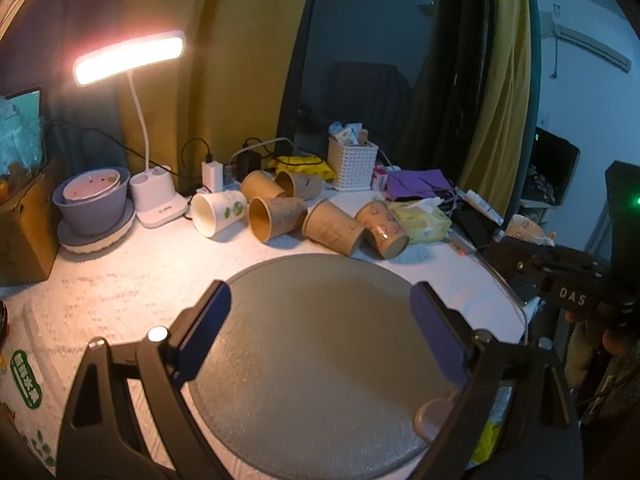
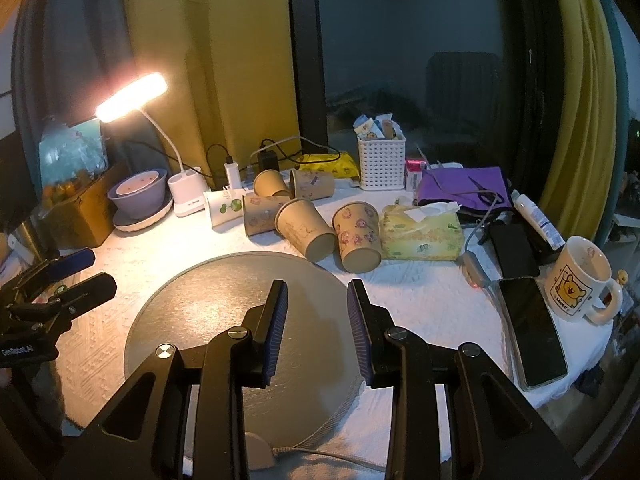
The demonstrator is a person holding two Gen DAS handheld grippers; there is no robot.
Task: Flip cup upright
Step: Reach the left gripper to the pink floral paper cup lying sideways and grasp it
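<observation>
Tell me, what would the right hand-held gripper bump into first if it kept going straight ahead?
Probably the pink-patterned paper cup, lying on its side beyond the round grey mat; depth is uncertain. The right hand-held gripper is open.

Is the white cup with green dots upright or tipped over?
Tipped. The white cup lies on its side on the table, its open mouth facing the left wrist camera, beside brown cups that are also lying down.

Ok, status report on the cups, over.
Both tongs open, empty: left, right. Six paper cups lie tipped behind grey mat. Tissue pack crowds the rightmost.
</observation>
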